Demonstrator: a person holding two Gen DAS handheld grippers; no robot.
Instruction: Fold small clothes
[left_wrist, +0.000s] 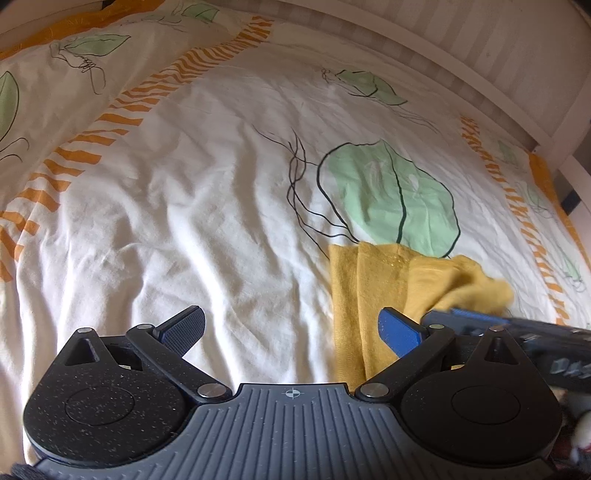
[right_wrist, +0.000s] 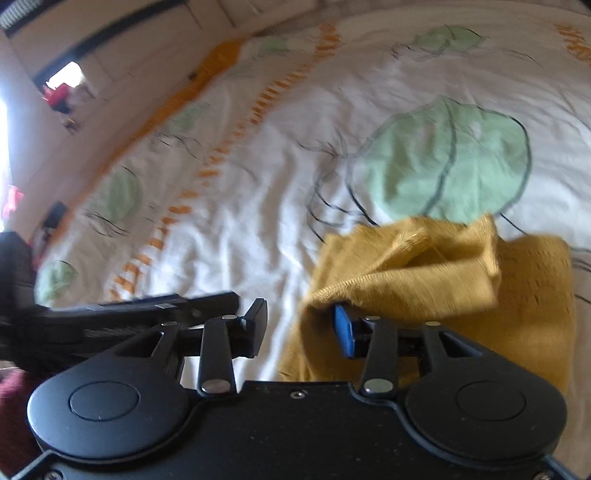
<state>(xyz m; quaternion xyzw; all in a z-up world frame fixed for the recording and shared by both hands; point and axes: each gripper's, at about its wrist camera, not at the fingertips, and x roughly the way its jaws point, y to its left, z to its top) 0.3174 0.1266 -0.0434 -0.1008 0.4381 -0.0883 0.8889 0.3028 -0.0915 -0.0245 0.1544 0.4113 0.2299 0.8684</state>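
A small mustard-yellow garment (left_wrist: 373, 291) lies on the bed cover, partly folded, just below a big green leaf print. My left gripper (left_wrist: 291, 328) is open and empty, its right finger (left_wrist: 400, 330) over the garment's left strip. In the right wrist view the garment (right_wrist: 443, 280) is bunched, with a fold draped over my right finger (right_wrist: 343, 328). My right gripper (right_wrist: 301, 325) is open; it also shows in the left wrist view (left_wrist: 517, 325), blurred, beside the cloth.
The white bed cover (left_wrist: 184, 221) has orange stripes and green leaf prints. A white bed frame (left_wrist: 480, 55) runs along the far side. A wall with a dark strip and red items (right_wrist: 59, 96) shows at far left in the right wrist view.
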